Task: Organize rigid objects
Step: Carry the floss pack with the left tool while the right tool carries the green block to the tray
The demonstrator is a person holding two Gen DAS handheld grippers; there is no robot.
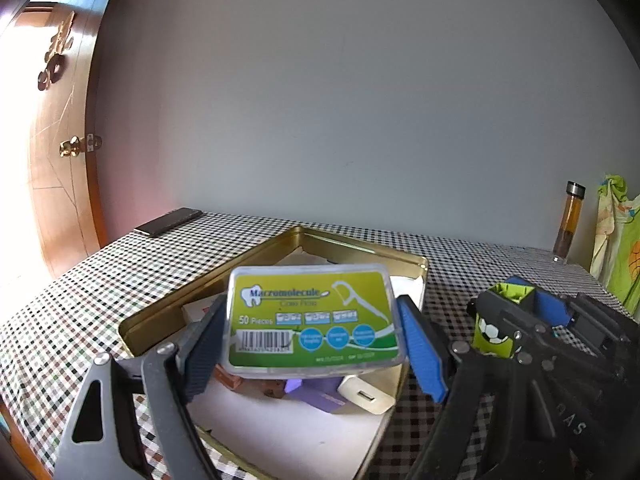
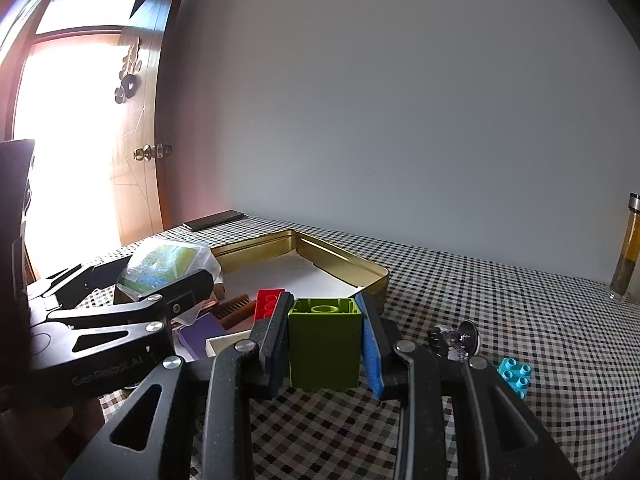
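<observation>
Checkered table (image 2: pixel 500 300), gold tin (image 2: pixel 376 276) mid-fill. Left gripper (image 1: pixel 312 344) clamped on floss box (image 1: pixel 312 316), over tin. Right gripper (image 2: pixel 325 344) clamped on green block (image 2: pixel 324 348), just beside tin. Next, probably: lower and release box, then block.

Green block (image 2: pixel 325 350) (hollow side up) between right hand-held gripper (image 2: pixel 326 344) pads (image 2: pixel 370 344).
</observation>
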